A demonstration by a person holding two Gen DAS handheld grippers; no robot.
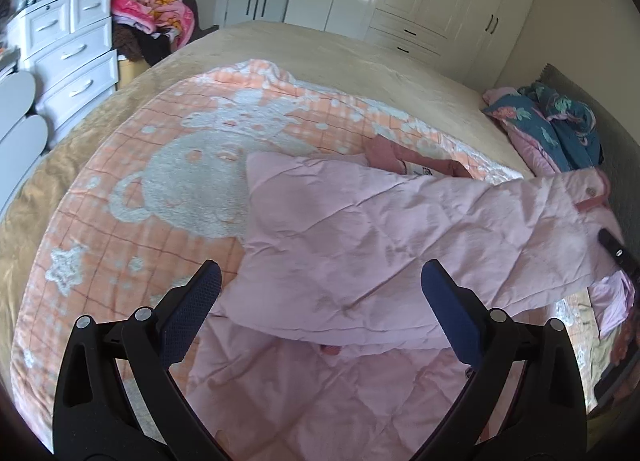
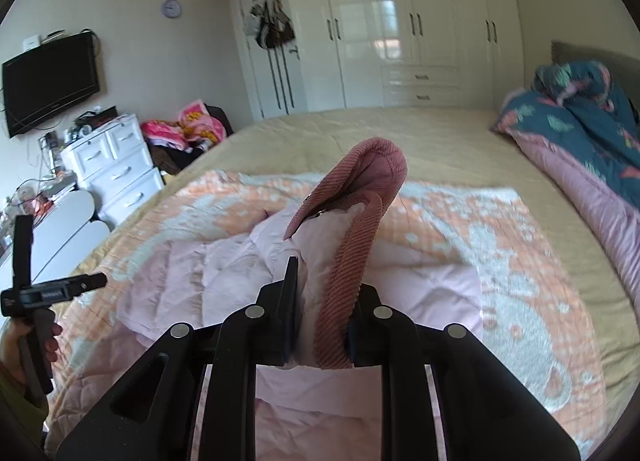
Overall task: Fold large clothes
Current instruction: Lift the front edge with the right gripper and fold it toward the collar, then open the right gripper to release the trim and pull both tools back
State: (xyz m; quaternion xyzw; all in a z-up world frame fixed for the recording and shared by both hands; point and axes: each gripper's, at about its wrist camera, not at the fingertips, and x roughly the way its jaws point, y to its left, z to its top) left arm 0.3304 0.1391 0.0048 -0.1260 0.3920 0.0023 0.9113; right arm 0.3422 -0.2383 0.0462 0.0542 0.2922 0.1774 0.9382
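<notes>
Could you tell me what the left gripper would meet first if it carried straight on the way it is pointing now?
Most likely the pink quilted jacket. The left gripper is open and angled down at the bed, with the jacket's folded layers lying right ahead between its fingers. Depth is hard to judge through the fisheye, but nothing else seems to intervene.

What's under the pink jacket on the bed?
The pink jacket lies on an orange-and-white bear blanket over the tan bedspread. Whatever sits directly beneath the jacket is covered.

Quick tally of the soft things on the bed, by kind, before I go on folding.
Pink quilted jacket, its corduroy collar clamped in the right tool: 1
Orange and white blanket spread under it: 1
Teal and pink floral quilt bunched at the headboard: 1
Total: 3
</notes>
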